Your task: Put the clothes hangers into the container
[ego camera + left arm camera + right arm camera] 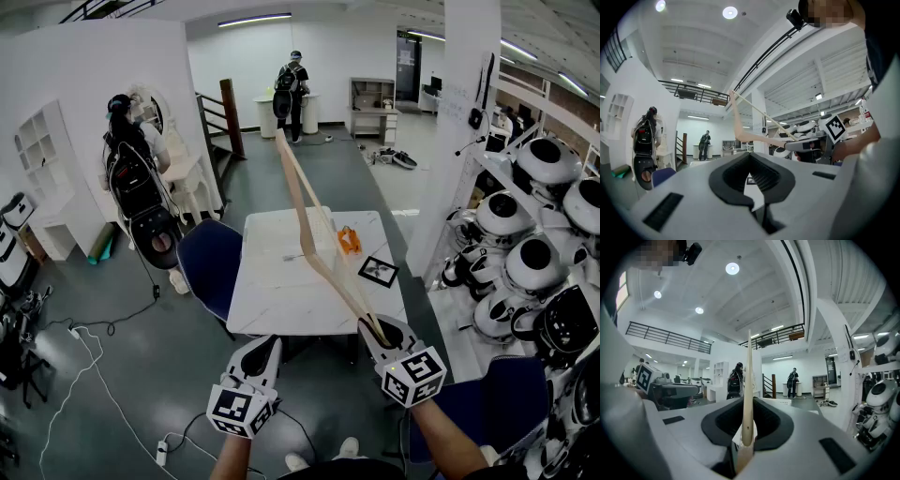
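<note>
- Standing on the grey floor in the middle of the head view: white tabletop (pixel 272 281), with a blue chair (pixel 211 258) against its left edge.
- Lining the right side: shelves of rounded white robot heads (pixel 534 248).
- Off to the left and at the far end of the room: two people, each with a backpack, well apart from the tabletop.
- Wooden hanger (pixel 330 275): up in the air above the tabletop, near end low at the right, far end slanting high toward the back of the room. Not in the container.
- White container (pixel 326 223): on the far half of the tabletop, with the hanger crossing in front of it in the head view. Cannot tell whether the two touch.
- Right gripper (pixel 377 330): at the near right edge of the tabletop, jaws closed tight on the hanger's near end. In the right gripper view, pale wood runs straight up from between the jaws.
- Left gripper (pixel 262 352): just short of the near edge, beside the right one but apart from it, jaws drawn together with nothing between them.
- Lying on the right part of the tabletop: black-and-white marker card (pixel 378 272).
- Sitting just beyond the card and beside the container: small orange object (pixel 349 241).
</note>
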Motion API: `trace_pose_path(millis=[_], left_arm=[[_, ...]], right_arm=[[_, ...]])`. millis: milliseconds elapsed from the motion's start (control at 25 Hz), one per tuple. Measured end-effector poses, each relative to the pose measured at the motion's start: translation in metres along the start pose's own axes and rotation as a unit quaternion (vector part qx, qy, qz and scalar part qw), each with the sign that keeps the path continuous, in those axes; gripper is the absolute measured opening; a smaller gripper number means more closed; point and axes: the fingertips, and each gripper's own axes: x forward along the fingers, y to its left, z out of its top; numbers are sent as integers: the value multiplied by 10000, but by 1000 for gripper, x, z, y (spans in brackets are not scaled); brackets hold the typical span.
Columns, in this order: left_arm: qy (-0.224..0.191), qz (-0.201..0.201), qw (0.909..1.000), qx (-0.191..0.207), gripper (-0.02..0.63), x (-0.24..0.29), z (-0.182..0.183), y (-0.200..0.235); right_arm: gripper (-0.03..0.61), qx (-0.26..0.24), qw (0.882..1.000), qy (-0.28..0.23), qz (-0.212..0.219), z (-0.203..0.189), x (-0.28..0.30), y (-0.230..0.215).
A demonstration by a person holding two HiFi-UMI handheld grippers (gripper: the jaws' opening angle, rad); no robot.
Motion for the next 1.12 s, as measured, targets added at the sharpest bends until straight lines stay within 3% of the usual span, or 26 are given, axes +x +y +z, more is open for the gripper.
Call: trace_pose_path(millis=[440, 1120], left_arm=[[28, 66, 10000, -40, 5, 14, -2, -5], [70, 245, 9997, -53, 5, 73, -12, -41]], right_arm=[[60, 52, 10000, -6, 71, -2, 4, -14], [60, 131, 9994, 12, 329, -15, 3, -81]])
